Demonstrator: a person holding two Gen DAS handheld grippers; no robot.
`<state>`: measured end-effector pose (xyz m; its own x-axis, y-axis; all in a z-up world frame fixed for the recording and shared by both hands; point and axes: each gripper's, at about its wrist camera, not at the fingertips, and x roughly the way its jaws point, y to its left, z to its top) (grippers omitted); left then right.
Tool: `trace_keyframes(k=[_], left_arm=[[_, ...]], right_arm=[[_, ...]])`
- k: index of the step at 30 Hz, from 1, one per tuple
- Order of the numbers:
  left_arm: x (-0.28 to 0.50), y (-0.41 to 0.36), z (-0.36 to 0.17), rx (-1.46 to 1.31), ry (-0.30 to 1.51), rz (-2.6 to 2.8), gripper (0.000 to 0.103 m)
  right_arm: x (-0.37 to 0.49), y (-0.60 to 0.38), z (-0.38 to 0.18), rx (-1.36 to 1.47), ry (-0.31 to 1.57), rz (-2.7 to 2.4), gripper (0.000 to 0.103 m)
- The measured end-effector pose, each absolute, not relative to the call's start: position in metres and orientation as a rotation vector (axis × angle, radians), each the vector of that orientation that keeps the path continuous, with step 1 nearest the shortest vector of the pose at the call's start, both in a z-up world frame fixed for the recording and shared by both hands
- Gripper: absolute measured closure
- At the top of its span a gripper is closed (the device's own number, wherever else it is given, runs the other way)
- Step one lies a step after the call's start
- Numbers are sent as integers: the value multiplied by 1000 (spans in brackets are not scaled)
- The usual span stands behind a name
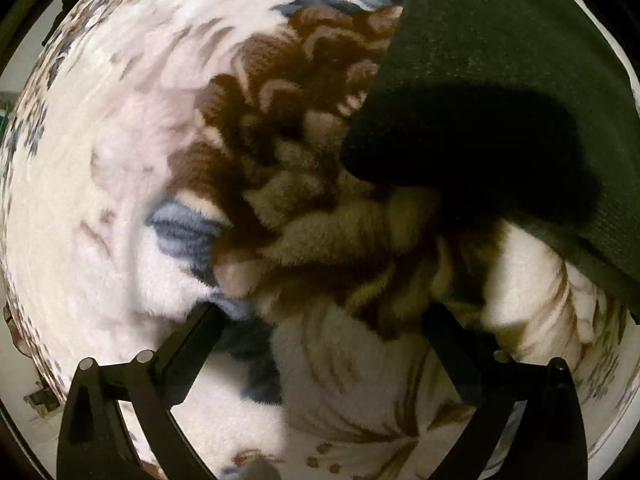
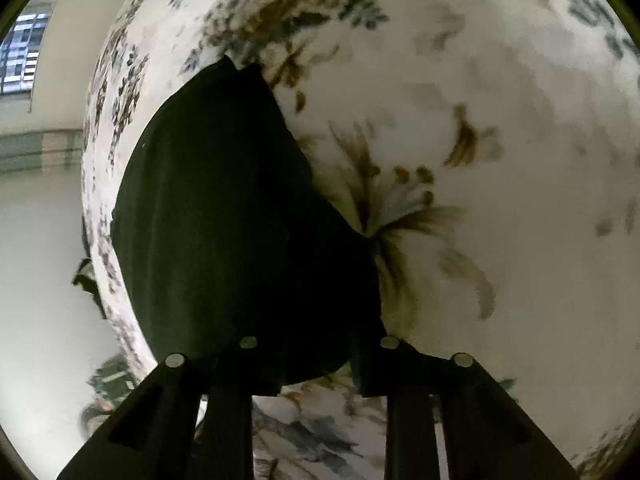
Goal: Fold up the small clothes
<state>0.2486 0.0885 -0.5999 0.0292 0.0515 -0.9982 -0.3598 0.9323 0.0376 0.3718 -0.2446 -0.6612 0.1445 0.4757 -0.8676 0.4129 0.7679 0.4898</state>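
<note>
A dark green cloth (image 1: 500, 60) lies on a floral fleece blanket (image 1: 100, 200) and fills the upper right of the left wrist view. My left gripper (image 1: 320, 316) points straight down at the blanket beside the cloth's edge. It is wide open, with only blanket between its fingers. In the right wrist view the same dark cloth (image 2: 224, 220) spreads flat across the left half. My right gripper (image 2: 316, 356) sits at the cloth's near edge. Its black fingertips blend into the dark fabric, so a grip cannot be made out.
The blanket (image 2: 520, 120) covers a bed, and its edge (image 2: 92, 200) runs down the left. Beyond that edge lie pale floor and a window (image 2: 24, 56). Bare blanket stretches to the right of the cloth.
</note>
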Motion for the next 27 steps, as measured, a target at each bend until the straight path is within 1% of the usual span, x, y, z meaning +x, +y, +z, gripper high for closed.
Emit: trace_keyframes(k=[3,6,8,10,11,14,19,20,21,22,24,27], left_arm=[[252,91,-585,-243,1537,328,0],[261,74,-538,-64,1432,360,0],[265,59,-506,-49,1367,334,0],[271,46,-487,-50,1336,300,0],[274,37,-480,-39,1321,284,0],[283,14,-464,-12,1303,231,0],[294,-17,-461,29,1308,178,0],[294,-21,-461,30,1308,171,0],[295,-23,-461,34,1308,165,0],[297,-25,-461,40,1308,163,0],[299,-30,-459,46,1309,160,0],[301,-30,-457,52,1304,163,0]], right_arm=[[370,-240,-647,697,1448,59,83],[372,-238,-640,685,1468,76,82],[370,-247,-637,740,1473,73,78],[367,-254,-632,735,1466,40,67],[365,-256,-628,702,1448,25,65],[362,-252,-624,687,1429,42,65],[359,-244,-657,873,1460,90,65],[359,-244,-660,900,1447,88,67],[357,-245,-661,916,1424,72,84],[356,-245,-660,898,1410,60,90],[354,-243,-658,874,1404,48,94],[346,-243,-647,820,1390,23,98]])
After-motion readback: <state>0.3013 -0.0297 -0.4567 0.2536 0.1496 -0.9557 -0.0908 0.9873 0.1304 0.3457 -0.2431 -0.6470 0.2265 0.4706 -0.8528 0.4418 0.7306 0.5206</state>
